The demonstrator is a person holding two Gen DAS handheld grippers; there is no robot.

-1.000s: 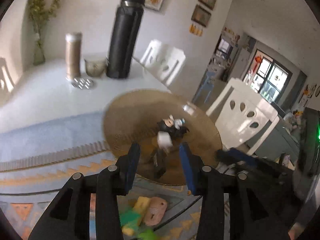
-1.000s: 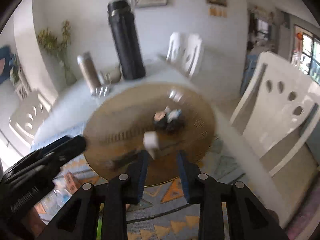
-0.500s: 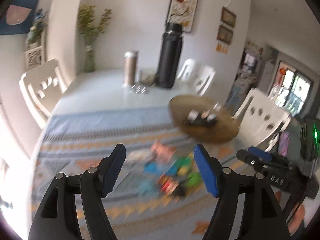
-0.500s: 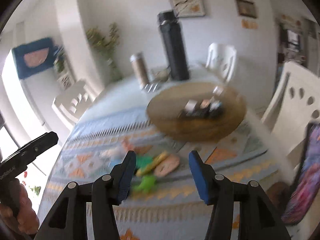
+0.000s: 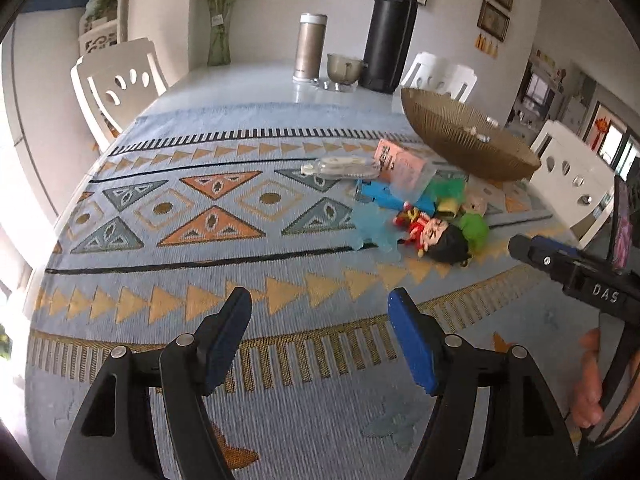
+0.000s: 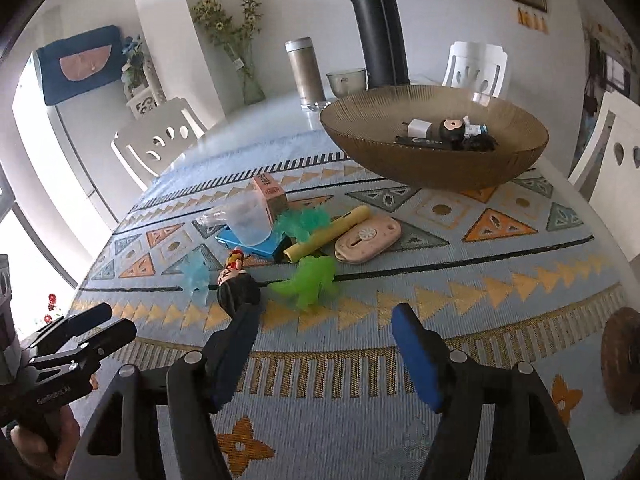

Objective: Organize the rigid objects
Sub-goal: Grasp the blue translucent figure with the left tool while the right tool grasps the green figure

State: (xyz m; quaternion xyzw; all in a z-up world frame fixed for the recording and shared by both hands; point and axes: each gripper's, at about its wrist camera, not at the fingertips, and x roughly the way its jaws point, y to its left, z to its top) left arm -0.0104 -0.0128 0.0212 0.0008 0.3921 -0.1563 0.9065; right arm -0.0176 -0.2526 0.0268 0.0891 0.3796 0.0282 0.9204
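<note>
A ribbed brown bowl [image 6: 440, 172] [image 5: 460, 148] stands at the far right of the patterned cloth and holds a white charger [image 6: 418, 128] and small dark items. A loose pile lies before it: a black-haired doll [image 6: 236, 284] [image 5: 436, 236], a green dinosaur toy [image 6: 312, 280], a pale blue toy [image 6: 196, 276], a yellow tube [image 6: 332, 232], a pink oval case [image 6: 368, 238] and a clear cup [image 6: 248, 220]. My left gripper [image 5: 318, 304] hangs open over bare cloth, well short of the pile. My right gripper [image 6: 326, 314] is opening with nothing between its fingers, its left finger just before the doll's head.
A tall black flask [image 6: 378, 28], a beige thermos [image 6: 306, 68] and a small glass bowl [image 6: 346, 80] stand at the table's far end. White chairs [image 6: 160, 140] ring the table. A brown coaster [image 6: 622, 360] lies at the near right edge.
Both grippers have pulled back from over the bowl and come down toward the table's near edge. Their jaws have spread wider. The toy pile has come into view.
</note>
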